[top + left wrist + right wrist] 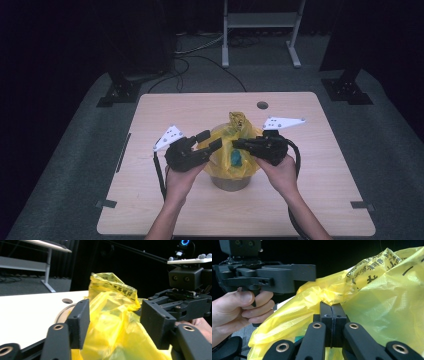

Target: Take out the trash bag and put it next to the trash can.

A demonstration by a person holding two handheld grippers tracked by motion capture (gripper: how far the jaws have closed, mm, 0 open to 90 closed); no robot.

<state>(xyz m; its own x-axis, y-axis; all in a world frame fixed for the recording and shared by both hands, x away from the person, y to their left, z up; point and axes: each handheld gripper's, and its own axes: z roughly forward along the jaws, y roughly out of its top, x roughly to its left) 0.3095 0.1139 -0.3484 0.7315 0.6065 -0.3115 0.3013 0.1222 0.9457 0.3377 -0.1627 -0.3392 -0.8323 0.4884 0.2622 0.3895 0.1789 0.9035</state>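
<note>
**Yellow bag over bin, both grippers at the rim**

Yellow bag (231, 152) sits in a small round bin (231, 182) at table (320, 200) centre, its top bunched upward. Right gripper (331, 312): jaws pressed together, apparently pinching a fold of the film to anchor that side. Left gripper (113, 322): jaws apart, bag plastic between them, not yet clamped. A teal item (236, 159) shows through the bag; cannot identify it.

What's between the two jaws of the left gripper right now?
Yellow plastic bag fills the gap between the open jaws of the left gripper, seen in the left gripper view. The high view shows that bag lining a round container.
</note>
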